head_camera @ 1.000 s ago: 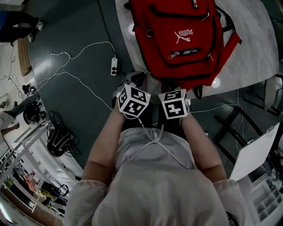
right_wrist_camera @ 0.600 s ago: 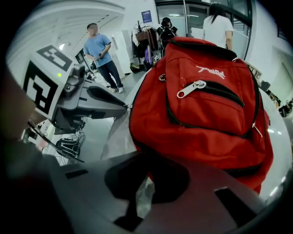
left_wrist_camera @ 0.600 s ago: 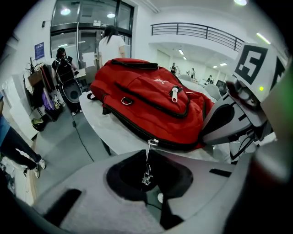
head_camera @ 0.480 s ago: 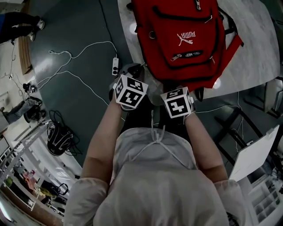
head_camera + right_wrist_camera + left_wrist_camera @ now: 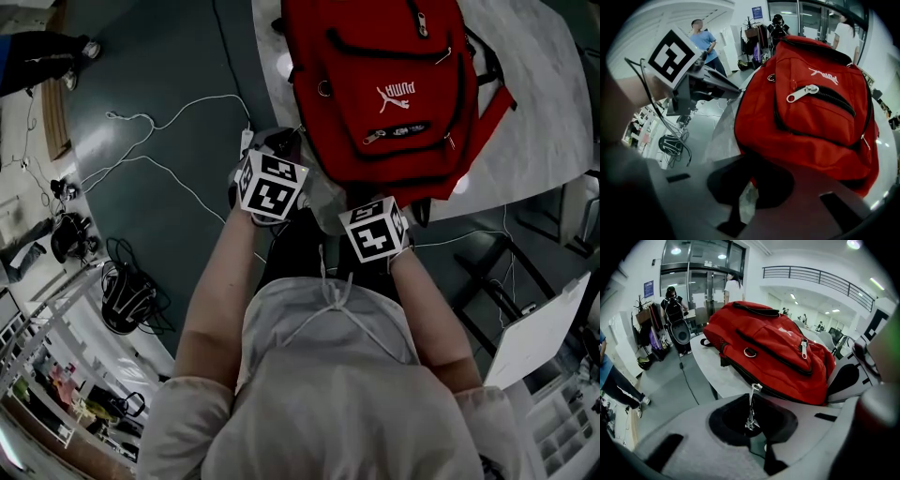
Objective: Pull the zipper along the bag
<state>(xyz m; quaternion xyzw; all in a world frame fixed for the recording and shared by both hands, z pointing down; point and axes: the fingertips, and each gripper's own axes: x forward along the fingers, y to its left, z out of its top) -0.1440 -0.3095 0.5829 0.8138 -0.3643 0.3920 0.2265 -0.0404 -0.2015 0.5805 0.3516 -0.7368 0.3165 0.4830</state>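
Noted pull [image 5: 751, 405] drawn out straight from its slider on the bag's lower seam, tip pinched in left hand-held gripper [image 5: 749, 426], jaws closed together on it. Judged under tension, going by the straight line of the metal. Gripped at the tip, probably for a clean draw along the track.

Found bag [image 5: 778, 345] lying flat, front pockets up, on pale surface [image 5: 710, 376], bottom edge at the near rim (keeps the seam within reach of both grippers).

Located right hand-held gripper [image 5: 749, 187] at that same bottom edge, further along. Jaws all but together, with a fold of red fabric at their mouth. Read as a pinch on the bag, though contact is partly in shadow. Likely there as an anchor, to stop the bag sliding with the pull.

Judged zipper travel barely begun. Risk: thin pull slipping free if tugged off-axis.
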